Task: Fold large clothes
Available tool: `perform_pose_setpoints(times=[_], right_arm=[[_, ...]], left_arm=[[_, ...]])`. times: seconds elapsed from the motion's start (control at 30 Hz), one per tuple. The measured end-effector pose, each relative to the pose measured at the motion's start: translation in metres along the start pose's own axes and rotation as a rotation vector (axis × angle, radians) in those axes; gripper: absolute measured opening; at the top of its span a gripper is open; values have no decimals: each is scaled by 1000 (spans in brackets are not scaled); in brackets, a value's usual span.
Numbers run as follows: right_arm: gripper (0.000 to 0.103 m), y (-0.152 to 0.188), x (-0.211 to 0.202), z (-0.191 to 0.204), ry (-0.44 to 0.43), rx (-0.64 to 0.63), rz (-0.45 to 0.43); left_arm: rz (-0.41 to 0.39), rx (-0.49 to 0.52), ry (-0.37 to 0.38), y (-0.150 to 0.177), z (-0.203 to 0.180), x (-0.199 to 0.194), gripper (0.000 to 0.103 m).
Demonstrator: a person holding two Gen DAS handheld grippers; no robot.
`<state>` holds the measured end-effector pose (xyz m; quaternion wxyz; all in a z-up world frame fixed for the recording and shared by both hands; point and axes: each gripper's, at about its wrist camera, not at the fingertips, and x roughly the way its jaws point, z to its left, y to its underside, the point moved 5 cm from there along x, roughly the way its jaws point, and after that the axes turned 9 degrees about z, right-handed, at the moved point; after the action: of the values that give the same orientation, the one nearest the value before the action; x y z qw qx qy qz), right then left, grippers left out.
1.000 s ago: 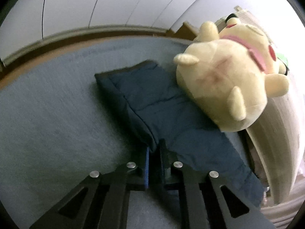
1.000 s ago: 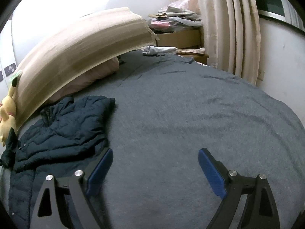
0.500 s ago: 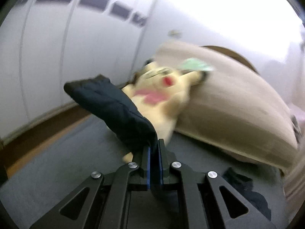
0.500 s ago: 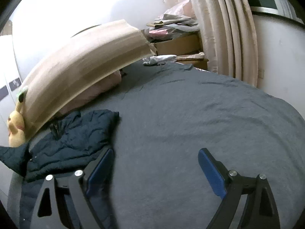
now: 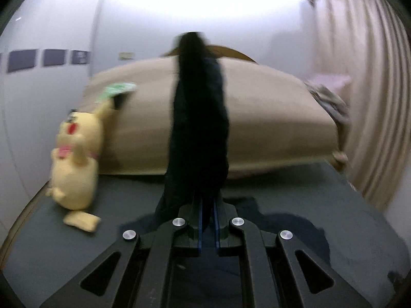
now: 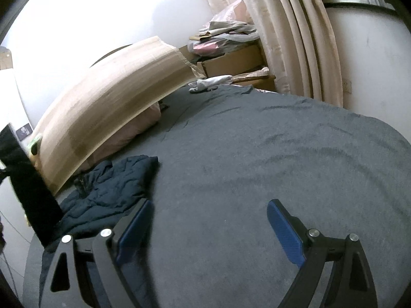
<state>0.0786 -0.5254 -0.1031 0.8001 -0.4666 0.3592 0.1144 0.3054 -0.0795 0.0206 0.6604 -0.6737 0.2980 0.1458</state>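
Pinching jacket sleeve [image 5: 199,128], left gripper [image 5: 208,202]; right gripper [image 6: 205,220] agape.

**Grey bed, loaded along its far edge**

We are looking at a grey-sheeted bed [image 6: 257,154]. A dark quilted jacket [image 6: 108,190] is lying near left; a beige cushion [image 6: 110,107] and yellow plush toy [image 5: 74,164] are resting far.

A bedroom in a home.
A wide bed with a grey sheet [image 6: 257,154] fills the room, a long beige bolster [image 5: 269,120] at its head, a yellow plush toy [image 5: 74,159] beside it, pleated curtains [image 6: 300,38] and a cardboard box [image 6: 231,61] heaped with clothes.
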Motion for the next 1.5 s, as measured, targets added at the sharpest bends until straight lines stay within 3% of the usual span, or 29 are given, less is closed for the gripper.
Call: perform_pose_setpoints(times=[0.3,0.37,0.43,0.47,0.63,0.77,0.83,0.9,1.03,1.1,1.27,1.5], right_arm=[[93,4,-3,-10,-20,7,5],[93,5,-3,-14,-18,15,6],[93,6,-2,-18,-15,24,7],[93,7,-2,-19,-14,29,9],[93,10,-1,-18,-24,41,24],[93,4,-4,-4,-60,22,34],[93,-2,-1,10,-113,16,60],[93,-10,7,31,-216,38,113],[93,-16,45,84,-521,161,307],[93,-16,69,112,-617,214,382],[93,-4,137,157,-666,347,542],[93,0,183,173,-586,408,569]], left_arm=[[225,100,35,56,-95,72,8],[280,119,56,65,-105,83,21],[299,123,106,68,-111,84,67],[282,122,126,67,-113,79,79],[235,134,217,56,-111,52,80],[204,64,270,50,-76,33,80],[196,4,249,49,-43,35,80],[192,-70,182,55,4,35,80],[234,-227,64,83,87,42,80],[260,-285,24,100,119,46,80],[282,-366,5,121,156,51,80],[271,-448,-5,129,185,56,80]])
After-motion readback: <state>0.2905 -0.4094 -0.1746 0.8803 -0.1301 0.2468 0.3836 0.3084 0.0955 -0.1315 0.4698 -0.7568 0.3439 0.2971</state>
